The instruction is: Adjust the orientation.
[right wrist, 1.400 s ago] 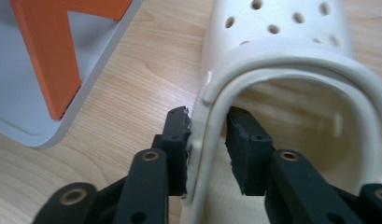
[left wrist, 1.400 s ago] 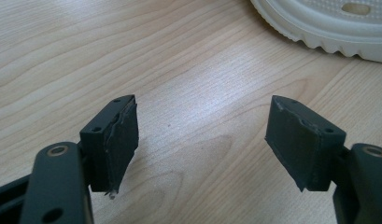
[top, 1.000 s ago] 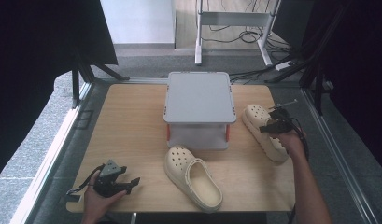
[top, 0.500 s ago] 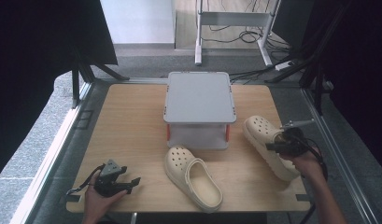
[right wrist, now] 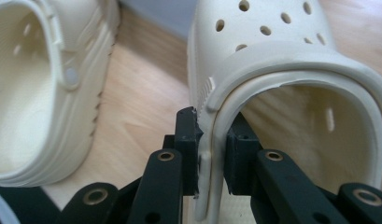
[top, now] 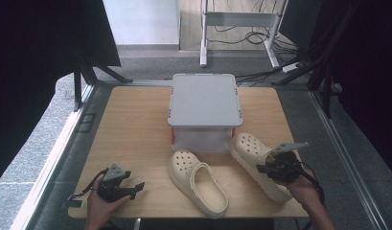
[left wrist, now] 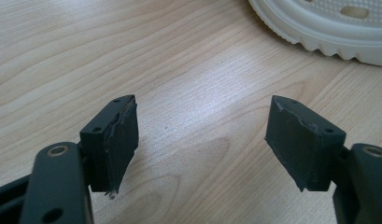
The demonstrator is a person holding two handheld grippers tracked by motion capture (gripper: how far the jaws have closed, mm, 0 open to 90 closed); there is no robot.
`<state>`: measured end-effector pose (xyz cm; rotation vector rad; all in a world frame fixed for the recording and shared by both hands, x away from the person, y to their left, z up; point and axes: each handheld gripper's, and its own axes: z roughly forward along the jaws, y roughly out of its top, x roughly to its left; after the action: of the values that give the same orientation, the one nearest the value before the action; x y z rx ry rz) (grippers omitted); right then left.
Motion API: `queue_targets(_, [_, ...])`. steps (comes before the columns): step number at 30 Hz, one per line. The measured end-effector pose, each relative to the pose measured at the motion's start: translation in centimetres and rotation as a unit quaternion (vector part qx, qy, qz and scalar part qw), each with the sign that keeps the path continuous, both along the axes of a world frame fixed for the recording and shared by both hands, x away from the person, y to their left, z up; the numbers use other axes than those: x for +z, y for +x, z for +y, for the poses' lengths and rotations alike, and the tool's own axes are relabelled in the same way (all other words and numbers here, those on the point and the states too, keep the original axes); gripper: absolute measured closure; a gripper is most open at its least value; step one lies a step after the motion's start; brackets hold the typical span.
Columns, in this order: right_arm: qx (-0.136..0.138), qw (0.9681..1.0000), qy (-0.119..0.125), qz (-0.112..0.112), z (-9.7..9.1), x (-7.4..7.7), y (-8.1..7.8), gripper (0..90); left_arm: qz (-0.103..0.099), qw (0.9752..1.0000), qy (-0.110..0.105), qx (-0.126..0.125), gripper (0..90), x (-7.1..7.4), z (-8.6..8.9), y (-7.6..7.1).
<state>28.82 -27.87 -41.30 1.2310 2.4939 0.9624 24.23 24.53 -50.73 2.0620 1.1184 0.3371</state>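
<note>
I have the right gripper (top: 272,168) clamped on the side wall of the right clog (top: 258,163): in the right gripper view its jaws pinch the cream rim of the shoe opening (right wrist: 212,140) from inside and outside, with the strap arching over the mouth. That clog sits at the near right of the wooden table (top: 131,129), its perforated toe pointing towards the box and lying just beside the box's front right corner. The left clog (top: 198,182) lies sole down near the middle front, toe also towards the box, heel angled to the near right; in the right gripper view it lies alongside the held one with a strip of bare wood between them. My left gripper (top: 131,189) rests low at the near left corner with its jaws spread wide and nothing between them; its own view shows bare wood and the left clog's ridged sole edge (left wrist: 328,28) beyond. The grey lidded box (top: 204,100) stands mid-table with its lid on, so I cannot tell its contents
</note>
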Motion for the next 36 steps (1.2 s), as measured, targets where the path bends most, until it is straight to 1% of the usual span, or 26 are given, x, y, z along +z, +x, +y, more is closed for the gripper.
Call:
queue_targets(3, [0.011, 0.9999, -0.004, -0.004, 1.3, -0.5, -0.3, 78.5, 0.000, 1.0000, 0.000, 0.000, 26.0, 0.0, 0.0, 0.1])
queue_targets(4, [0.013, 0.9999, -0.003, -0.003, 1.6, -0.5, -0.3, 78.4, 0.001, 1.0000, -0.001, -0.001, 26.0, 0.0, 0.0, 0.1])
queue_targets(10, [0.035, 0.9994, -0.003, 0.005, 4.9, -1.3, 0.3, 78.4, 0.000, 1.0000, -0.002, -0.001, 26.0, 0.0, 0.0, 0.1])
queue_targets(13, [0.041, 0.9991, -0.001, 0.009, 6.4, -1.6, 0.7, 78.4, 0.000, 1.0000, -0.001, -0.001, 26.0, 0.0, 0.0, 0.1])
queue_targets(15, [0.043, 0.9990, 0.002, 0.012, 7.3, -1.8, 0.9, 78.4, 0.000, 1.0000, -0.002, -0.002, 26.0, 0.0, -0.1, 0.1])
queue_targets(19, [0.053, 0.9985, -0.001, 0.012, 9.0, -2.1, 1.1, 78.4, 0.000, 1.0000, -0.003, -0.002, 26.0, 0.0, 0.0, 0.1])
queue_targets(21, [0.058, 0.9983, -0.003, 0.008, 9.8, -2.2, 1.1, 78.3, 0.000, 1.0000, -0.004, -0.002, 26.0, 0.0, 0.0, 0.1])
queue_targets(25, [0.072, 0.9974, -0.005, 0.012, 11.3, -2.4, 1.2, 78.2, 0.000, 1.0000, -0.003, -0.002, 26.0, 0.0, -0.1, 0.1])
queue_targets(27, [0.075, 0.9971, -0.006, 0.011, 11.8, -2.5, 1.2, 77.9, 0.000, 1.0000, -0.004, -0.001, 26.0, 0.0, -0.1, 0.1])
queue_targets(29, [0.078, 0.9969, -0.003, 0.015, 12.2, -2.7, 1.4, 77.5, 0.000, 1.0000, -0.004, -0.002, 26.0, 0.0, 0.0, 0.0])
queue_targets(32, [0.081, 0.9965, -0.001, 0.019, 12.4, -2.9, 1.5, 76.3, -0.001, 1.0000, -0.003, -0.002, 26.0, 0.0, 0.0, 0.0])
queue_targets(33, [0.083, 0.9964, 0.003, 0.019, 12.2, -2.9, 1.5, 75.4, 0.000, 1.0000, -0.004, -0.002, 26.0, 0.0, 0.0, 0.0])
queue_targets(34, [0.084, 0.9962, 0.005, 0.019, 12.1, -2.9, 1.5, 74.2, 0.000, 1.0000, -0.004, -0.002, 26.0, 0.0, 0.0, 0.0])
queue_targets(36, [0.082, 0.9963, 0.014, 0.021, 11.9, -2.7, 1.4, 68.0, 0.000, 1.0000, -0.004, -0.002, 26.0, 0.0, -0.1, 0.0])
